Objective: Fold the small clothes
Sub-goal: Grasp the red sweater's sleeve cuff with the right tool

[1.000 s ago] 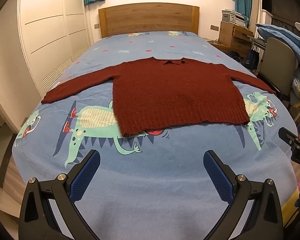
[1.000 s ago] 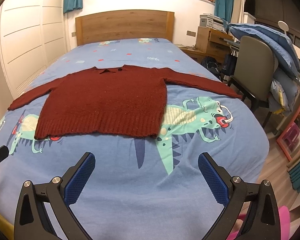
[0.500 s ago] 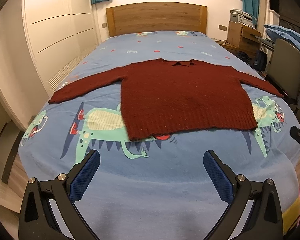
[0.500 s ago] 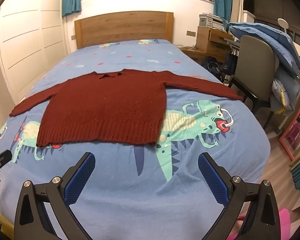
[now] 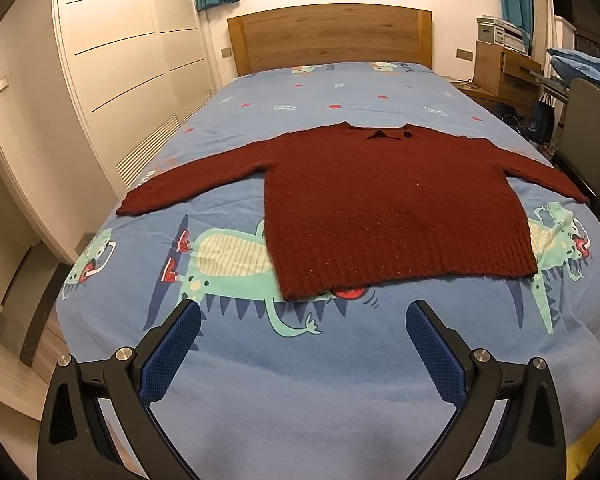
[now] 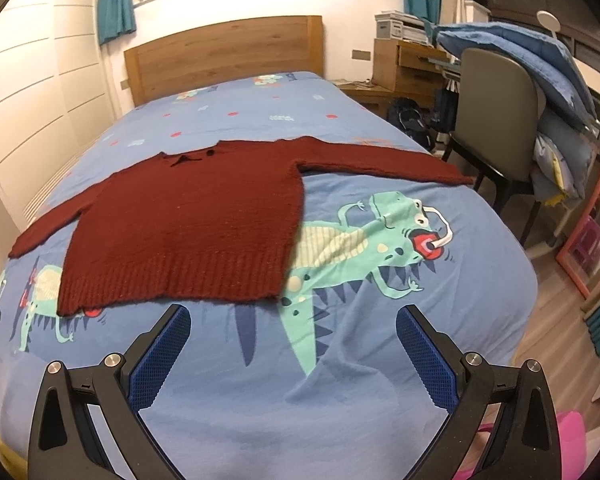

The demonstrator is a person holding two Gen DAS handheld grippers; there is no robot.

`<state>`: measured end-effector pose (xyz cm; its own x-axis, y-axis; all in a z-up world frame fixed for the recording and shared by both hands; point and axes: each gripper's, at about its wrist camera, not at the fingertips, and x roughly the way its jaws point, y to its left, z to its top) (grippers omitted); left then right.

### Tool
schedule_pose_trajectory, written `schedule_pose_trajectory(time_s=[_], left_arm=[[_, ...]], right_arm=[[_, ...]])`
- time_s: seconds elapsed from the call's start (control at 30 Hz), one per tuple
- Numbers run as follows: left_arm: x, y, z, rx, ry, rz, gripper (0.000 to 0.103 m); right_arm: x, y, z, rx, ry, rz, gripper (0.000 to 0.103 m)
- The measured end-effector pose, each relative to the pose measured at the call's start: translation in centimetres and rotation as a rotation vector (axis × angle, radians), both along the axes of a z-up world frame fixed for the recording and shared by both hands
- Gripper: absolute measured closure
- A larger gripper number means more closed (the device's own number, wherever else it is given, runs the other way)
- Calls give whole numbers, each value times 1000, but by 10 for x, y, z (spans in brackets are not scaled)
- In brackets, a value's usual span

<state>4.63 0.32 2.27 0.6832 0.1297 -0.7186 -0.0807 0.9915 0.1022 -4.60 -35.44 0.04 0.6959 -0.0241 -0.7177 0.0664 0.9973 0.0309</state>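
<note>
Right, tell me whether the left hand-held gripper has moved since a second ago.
Yes. The left hand-held gripper has advanced toward the maroon sweater and swung rightward: the wooden headboard sits larger and further right in its view than before. Jaws remain open.

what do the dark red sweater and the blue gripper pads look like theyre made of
Dark red sweater: knitted, probably wool or acrylic; ribbed hem, matte fuzzy surface. Blue gripper pads: likely rubber or soft plastic, judging by the fine diamond grip texture.

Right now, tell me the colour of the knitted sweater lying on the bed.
Dark red knitted sweater, plain, with ribbed hem; left wrist view shows it best.
</note>
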Motion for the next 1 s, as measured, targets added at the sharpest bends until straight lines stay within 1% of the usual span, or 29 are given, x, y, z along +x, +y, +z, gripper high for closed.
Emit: schedule_pose_trajectory(time_s=[0.1, 0.2, 0.4, 0.57, 0.7, 0.8, 0.93, 1.0], left_arm=[[6, 7, 2, -18, 29, 14, 2], [15, 12, 7, -21, 38, 24, 2], [41, 20, 18, -21, 23, 51, 2], [62, 26, 22, 0, -18, 107, 2], [85, 33, 20, 16, -12, 144, 2], [101, 31, 15, 27, 18, 130, 2], [117, 28, 10, 29, 43, 115, 2], [124, 27, 7, 34, 49, 111, 2]], right_arm=[[11, -17, -1, 4, -1, -31, 0], [26, -41, -3, 5, -3, -81, 0], [69, -101, -12, 25, -16, -201, 0], [113, -153, -27, 80, -12, -272, 0], [152, -193, -49, 178, 17, -326, 0], [187, -227, -70, 292, 47, -368, 0], [224, -266, -96, 441, 63, -408, 0], [238, -280, -106, 490, 62, -424, 0]])
